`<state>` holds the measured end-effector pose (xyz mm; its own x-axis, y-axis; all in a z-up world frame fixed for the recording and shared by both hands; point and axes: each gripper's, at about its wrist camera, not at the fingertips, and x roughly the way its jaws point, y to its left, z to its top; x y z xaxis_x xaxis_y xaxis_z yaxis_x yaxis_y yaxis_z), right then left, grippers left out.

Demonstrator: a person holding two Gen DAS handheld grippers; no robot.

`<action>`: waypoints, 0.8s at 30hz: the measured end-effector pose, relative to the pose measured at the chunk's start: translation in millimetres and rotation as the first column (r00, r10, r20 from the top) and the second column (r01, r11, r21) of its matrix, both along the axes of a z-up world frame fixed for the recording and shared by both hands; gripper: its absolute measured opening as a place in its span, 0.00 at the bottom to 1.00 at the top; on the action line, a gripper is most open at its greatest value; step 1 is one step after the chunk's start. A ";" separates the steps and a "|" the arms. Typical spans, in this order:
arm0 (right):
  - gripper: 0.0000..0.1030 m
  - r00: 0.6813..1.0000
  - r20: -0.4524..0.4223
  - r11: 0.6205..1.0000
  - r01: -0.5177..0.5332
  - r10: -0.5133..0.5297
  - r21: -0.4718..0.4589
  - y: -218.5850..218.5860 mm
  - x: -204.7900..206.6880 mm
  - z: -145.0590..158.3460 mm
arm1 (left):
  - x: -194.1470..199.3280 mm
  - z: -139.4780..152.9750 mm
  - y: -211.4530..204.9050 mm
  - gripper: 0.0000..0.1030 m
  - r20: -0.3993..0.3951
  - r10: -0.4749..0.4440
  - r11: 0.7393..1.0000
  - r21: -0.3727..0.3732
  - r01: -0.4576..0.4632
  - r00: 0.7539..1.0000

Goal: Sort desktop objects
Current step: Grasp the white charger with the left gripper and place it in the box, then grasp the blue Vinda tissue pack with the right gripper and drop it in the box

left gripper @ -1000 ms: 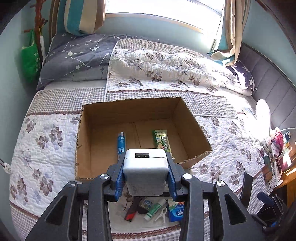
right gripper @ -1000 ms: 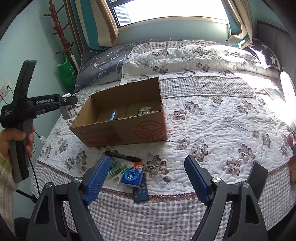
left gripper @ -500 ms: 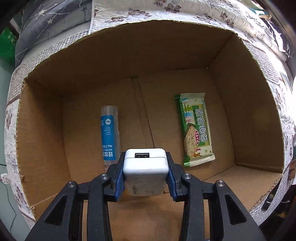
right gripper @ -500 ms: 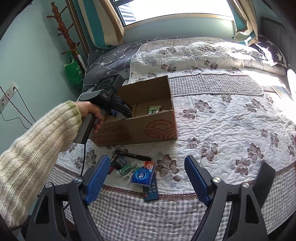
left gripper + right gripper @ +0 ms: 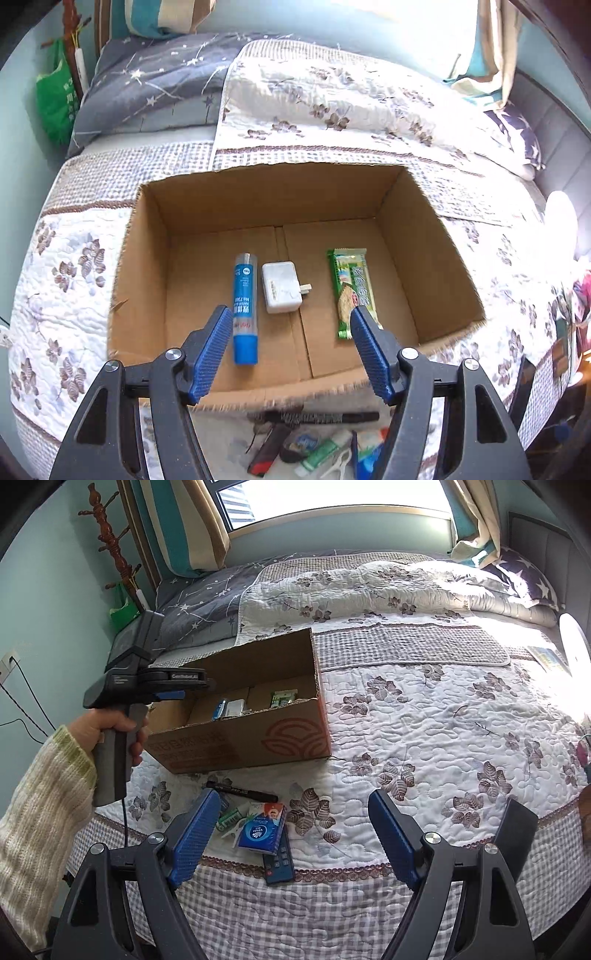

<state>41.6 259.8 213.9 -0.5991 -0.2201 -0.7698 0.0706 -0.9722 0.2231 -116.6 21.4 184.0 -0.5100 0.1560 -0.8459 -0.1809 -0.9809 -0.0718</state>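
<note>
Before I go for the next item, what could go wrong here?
The leftover items are bunched tight: the tissue pack overlaps the remote, so one grab may drag both. The left gripper hangs over the box near its front wall and could clip it.

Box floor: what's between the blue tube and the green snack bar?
The white charger, lying flat between blue tube and green snack bar; left wrist view.
</note>
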 end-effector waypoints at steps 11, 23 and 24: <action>0.81 0.991 0.133 0.994 -0.044 0.030 0.102 -37.8 -14.8 -65.5 | 163.1 64.1 -76.7 1.00 -0.162 0.112 0.979 0.185 -0.081 0.980; 0.81 0.990 0.136 0.963 -0.074 0.040 0.260 -100.4 -23.4 -133.8 | 186.9 64.0 -116.5 1.00 -0.244 0.244 0.962 0.180 -0.203 0.939; 0.81 0.989 0.141 0.961 -0.072 0.035 0.267 -103.6 -25.7 -138.8 | 188.0 66.3 -120.6 1.00 -0.243 0.252 0.957 0.204 -0.205 0.937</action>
